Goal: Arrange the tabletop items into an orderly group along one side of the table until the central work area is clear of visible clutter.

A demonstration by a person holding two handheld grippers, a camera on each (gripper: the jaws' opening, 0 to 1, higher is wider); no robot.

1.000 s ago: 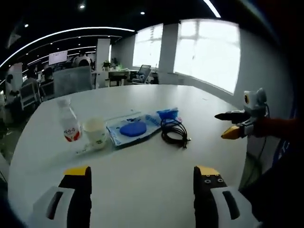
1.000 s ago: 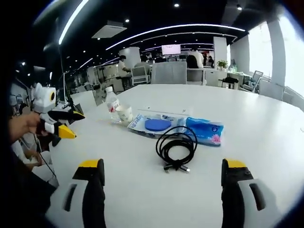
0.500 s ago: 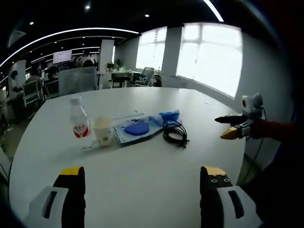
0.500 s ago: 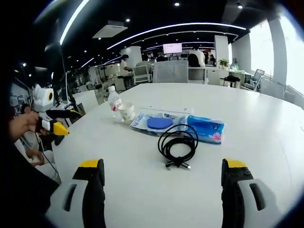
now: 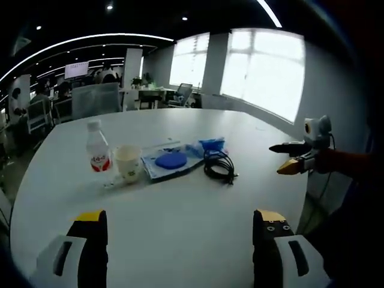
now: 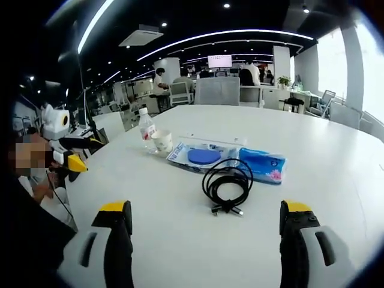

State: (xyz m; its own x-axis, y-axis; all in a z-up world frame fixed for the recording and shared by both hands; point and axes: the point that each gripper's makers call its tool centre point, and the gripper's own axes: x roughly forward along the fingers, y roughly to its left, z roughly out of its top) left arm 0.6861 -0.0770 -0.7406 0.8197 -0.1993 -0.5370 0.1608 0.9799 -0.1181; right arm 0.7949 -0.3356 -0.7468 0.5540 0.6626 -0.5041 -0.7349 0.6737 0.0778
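A cluster lies mid-table: a clear water bottle [image 5: 98, 155] with a red label, a paper cup [image 5: 127, 163], a clear bag holding a blue disc [image 5: 171, 161], a blue tissue pack [image 5: 211, 144] and a coiled black cable [image 5: 220, 167]. My left gripper [image 5: 180, 216] is open and empty, well short of them. The right gripper [image 5: 283, 159] hovers off the table's right edge. In the right gripper view the bottle [image 6: 146, 129], cup [image 6: 162, 142], bag [image 6: 203, 156], tissue pack [image 6: 264, 165] and cable [image 6: 228, 183] lie ahead of my open, empty right gripper [image 6: 204, 207]. The left gripper [image 6: 81, 153] hangs at the left.
The white round table [image 5: 180, 198] has bare surface on the near side of the cluster and behind it. Office chairs [image 6: 215, 91], desks and people stand in the background. Bright windows [image 5: 264, 69] line the far wall.
Nothing on the table has moved. Both views have shifted slightly with the hands, and both grippers stay open and empty.
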